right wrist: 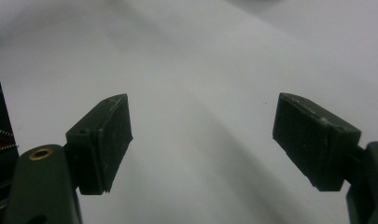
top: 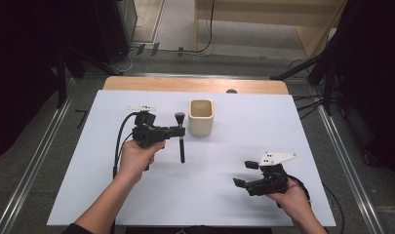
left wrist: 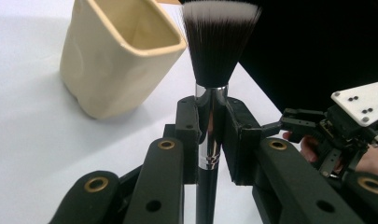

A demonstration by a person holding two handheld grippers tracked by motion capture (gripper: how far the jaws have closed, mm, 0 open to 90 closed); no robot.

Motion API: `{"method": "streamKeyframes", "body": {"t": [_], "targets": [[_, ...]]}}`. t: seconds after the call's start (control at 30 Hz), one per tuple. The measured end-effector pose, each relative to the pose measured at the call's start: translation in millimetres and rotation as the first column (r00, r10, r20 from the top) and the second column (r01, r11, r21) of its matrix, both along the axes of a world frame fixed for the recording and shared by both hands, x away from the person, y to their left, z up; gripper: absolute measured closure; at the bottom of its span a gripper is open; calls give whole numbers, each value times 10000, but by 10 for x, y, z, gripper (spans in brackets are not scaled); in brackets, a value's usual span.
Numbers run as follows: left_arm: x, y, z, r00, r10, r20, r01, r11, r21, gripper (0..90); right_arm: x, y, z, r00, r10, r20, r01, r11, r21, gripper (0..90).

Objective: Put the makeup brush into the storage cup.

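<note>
1. A black-handled makeup brush [top: 181,139] is held clamped between the jaws of the left gripper [top: 178,130], above the white table [top: 244,141], in the high view.

2. In the left gripper view the brush [left wrist: 212,112] is gripped at its silver ferrule, both pads pressed against it from either side, with the dark, white-tipped bristles standing above the jaws and the black handle running down between them.

3. The brush is seen in the high view with its bristle head pointing toward the far edge of the table and its handle toward the person; whether the handle's end touches the table cannot be told.

4. A cream-coloured cup [top: 201,117] is stood upright on the table just beside the brush, to its right, with its mouth open upward. In the left gripper view the cup [left wrist: 116,56] is seen to the left of the bristles, close to them but apart.

5. The right gripper [top: 245,174] is held low over the near right part of the table, well apart from brush and cup.

6. In the right gripper view its jaws are seen spread wide, with nothing between them but the bare white table [right wrist: 200,93].
</note>
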State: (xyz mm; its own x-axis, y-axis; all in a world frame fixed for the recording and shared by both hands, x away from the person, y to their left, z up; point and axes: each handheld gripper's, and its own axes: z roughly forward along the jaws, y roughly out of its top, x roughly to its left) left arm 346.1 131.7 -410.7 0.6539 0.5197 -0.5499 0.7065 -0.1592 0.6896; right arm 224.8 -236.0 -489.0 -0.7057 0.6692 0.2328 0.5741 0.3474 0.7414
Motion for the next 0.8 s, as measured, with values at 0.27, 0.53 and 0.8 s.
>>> {"method": "streamKeyframes", "body": {"t": [0.27,0.53,0.8], "targets": [[83,-16,119,9997,161,207,-157,9997,-185,784,9,15,-5,10000,-15,-47,15,10000,-44,208],[172,-50,224,9992,273,294,-265,9992,-301,784,12,11,-1,9999,-90,-84,89,10000,-31,209],[250,-97,317,9985,309,444,-292,9989,-363,784,10,12,3,9998,-181,-5,181,9998,-11,210]]}}
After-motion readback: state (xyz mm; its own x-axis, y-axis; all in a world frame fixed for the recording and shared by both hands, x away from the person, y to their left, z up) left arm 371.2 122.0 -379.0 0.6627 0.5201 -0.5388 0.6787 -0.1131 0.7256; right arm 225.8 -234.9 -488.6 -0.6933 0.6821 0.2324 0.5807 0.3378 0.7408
